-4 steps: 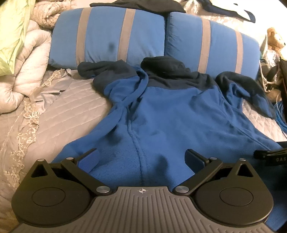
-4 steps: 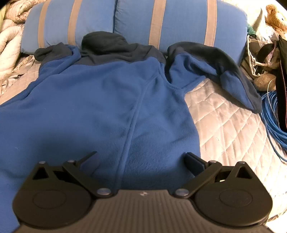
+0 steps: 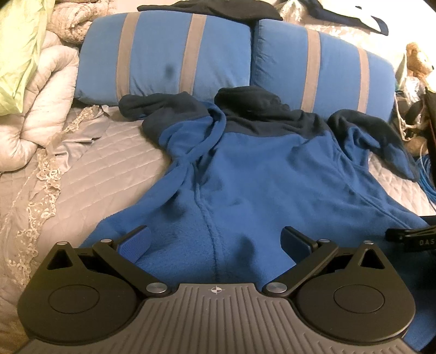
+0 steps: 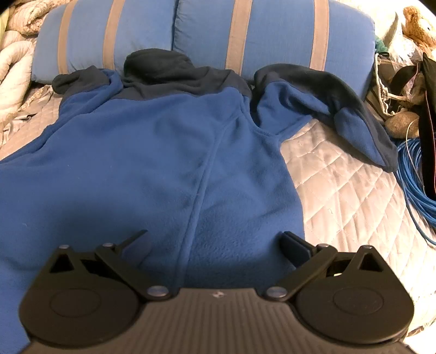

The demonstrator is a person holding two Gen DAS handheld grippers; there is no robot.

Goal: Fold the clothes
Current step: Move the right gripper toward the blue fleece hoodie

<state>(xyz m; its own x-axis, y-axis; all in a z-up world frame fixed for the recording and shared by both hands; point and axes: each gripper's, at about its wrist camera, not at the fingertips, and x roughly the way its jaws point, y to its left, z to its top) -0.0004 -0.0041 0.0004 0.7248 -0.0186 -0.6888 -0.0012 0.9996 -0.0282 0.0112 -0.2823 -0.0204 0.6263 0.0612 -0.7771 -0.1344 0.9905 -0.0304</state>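
A blue fleece hoodie point(image 3: 259, 174) with a dark navy hood and sleeve ends lies spread flat on the quilted bed point(image 3: 90, 174), hood toward the pillows. In the right wrist view the same hoodie point(image 4: 152, 152) fills the left and middle. My left gripper point(image 3: 215, 241) hovers open over the hoodie's lower hem, nothing between its fingers. My right gripper point(image 4: 215, 243) also stands open above the hem near the garment's right edge. A black part of the right gripper point(image 3: 411, 237) shows at the right edge of the left wrist view. The right sleeve point(image 4: 340, 109) lies out to the side.
Two blue pillows with tan stripes point(image 3: 169, 54) point(image 4: 272, 30) lean at the head of the bed. A white comforter point(image 3: 30, 109) is bunched at the left. Coiled blue cable point(image 4: 414, 174), bags and a plush toy point(image 4: 417, 24) crowd the right side. Dark clothing point(image 3: 212, 8) lies beyond the pillows.
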